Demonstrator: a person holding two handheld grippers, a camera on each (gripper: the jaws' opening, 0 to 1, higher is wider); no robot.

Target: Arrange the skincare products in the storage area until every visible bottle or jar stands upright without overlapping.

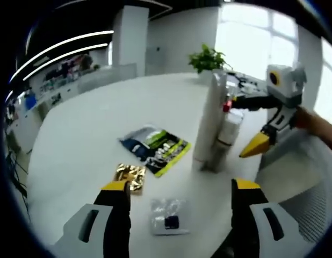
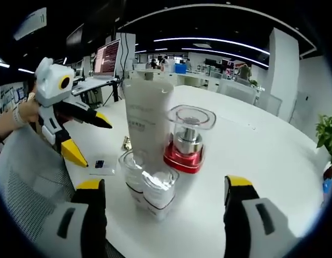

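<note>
Standing upright, the white tube [image 2: 149, 121] is checked; both grippers [image 1: 179, 188] [image 2: 163, 185] are held wide open, empty; sachets [image 1: 155, 148] are judged next.

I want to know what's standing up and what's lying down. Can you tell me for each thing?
White tube: upright.
Red-based bottle: upright.
Two clear jars: upright, touching.
Sachets: lying flat.
Left gripper: open.
Right gripper: open.
</note>
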